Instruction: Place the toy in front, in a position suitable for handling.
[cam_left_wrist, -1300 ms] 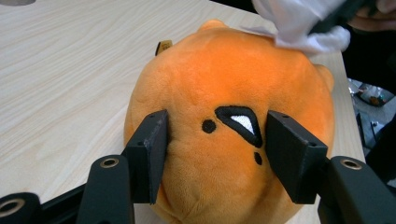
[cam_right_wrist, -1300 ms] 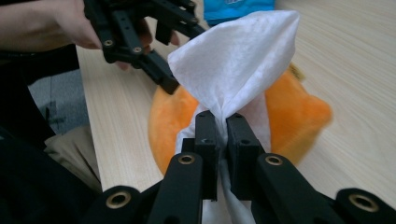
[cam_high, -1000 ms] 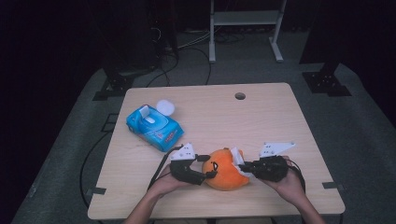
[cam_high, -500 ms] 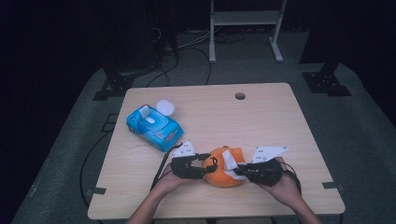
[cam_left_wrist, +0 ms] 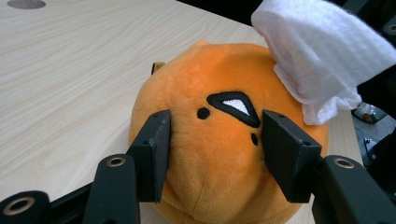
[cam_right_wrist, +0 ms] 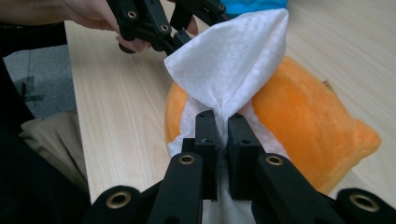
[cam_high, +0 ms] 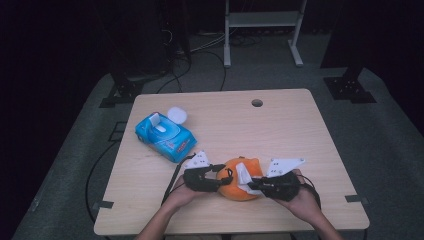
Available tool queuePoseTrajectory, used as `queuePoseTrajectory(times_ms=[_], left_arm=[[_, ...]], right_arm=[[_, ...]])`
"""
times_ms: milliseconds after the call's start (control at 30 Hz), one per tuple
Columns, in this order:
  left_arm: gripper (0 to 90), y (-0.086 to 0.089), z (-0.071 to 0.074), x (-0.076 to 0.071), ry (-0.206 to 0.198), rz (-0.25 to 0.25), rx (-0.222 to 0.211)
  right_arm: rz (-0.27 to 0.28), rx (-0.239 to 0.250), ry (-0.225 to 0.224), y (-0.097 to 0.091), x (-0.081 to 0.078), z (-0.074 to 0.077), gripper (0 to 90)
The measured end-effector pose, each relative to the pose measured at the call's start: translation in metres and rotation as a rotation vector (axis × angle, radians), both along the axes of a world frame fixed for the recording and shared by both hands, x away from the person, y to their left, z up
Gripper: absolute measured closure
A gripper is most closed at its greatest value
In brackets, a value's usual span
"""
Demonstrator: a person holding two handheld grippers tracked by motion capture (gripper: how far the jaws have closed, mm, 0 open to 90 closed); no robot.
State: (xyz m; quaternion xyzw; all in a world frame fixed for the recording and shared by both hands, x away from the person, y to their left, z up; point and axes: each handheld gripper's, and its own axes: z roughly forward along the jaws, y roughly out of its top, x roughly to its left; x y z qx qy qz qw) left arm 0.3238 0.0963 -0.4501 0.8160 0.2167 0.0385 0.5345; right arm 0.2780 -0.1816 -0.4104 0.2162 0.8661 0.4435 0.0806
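Where the table's [cam_high: 320,150] near edge meets the person's forearms: both hands wrapped round black grippers, either side of an orange plush toy [cam_high: 239,181]. At the left, left gripper [cam_high: 224,176] clamped on the toy's side after closing in a little further just now, pads [cam_left_wrist: 152,154] sunk slightly into the plush beside the stitched face, jaws held part-way apart by the soft body. At the right, right gripper [cam_high: 248,183] pinched tight on a white wipe [cam_right_wrist: 233,65], jaws nearly together with only the bunched cloth between. Wipe draped against the toy's upper side, touching it, free corner standing up. Toy resting on the wood near the front edge, roughly mid-width. Farther back and to the left, well apart from the toy: blue wipes pack [cam_high: 165,135] lying flat with lid flipped open. Beyond, near the far edge, a small round hole [cam_high: 257,102] in the tabletop.
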Motion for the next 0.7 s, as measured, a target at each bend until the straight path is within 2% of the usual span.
queuePoseTrajectory(times_ms=[33, 100, 133, 200, 400, 533, 700], left_arm=[[44.2, 0.000, 0.000, 0.000, -0.001, -0.001, -0.001], [44.2, 0.000, 0.000, 0.001, -0.003, -0.004, 0.001], [44.2, 0.000, 0.000, 0.001, -0.003, -0.004, 0.001], [44.3, 0.001, 0.000, 0.001, -0.004, -0.006, 0.003], [44.3, 0.002, -0.001, 0.000, -0.005, -0.013, 0.008], [44.1, 0.001, -0.001, -0.001, -0.014, -0.018, 0.016], [44.1, 0.002, -0.002, -0.001, -0.019, -0.030, 0.019]], right_arm=[[0.001, 0.011, 0.013, -0.003, 0.001, 0.000, 83.8], [-0.037, 0.017, 0.023, -0.019, 0.005, -0.001, 83.9], [-0.037, 0.017, 0.023, -0.019, 0.005, -0.001, 83.9], [-0.083, 0.037, 0.042, -0.033, 0.010, -0.002, 84.0], [-0.074, 0.027, 0.065, -0.034, 0.013, -0.006, 83.9], [-0.096, 0.016, 0.078, -0.041, 0.015, -0.007, 83.9], [-0.080, 0.043, 0.053, -0.032, 0.013, -0.001, 83.9]])
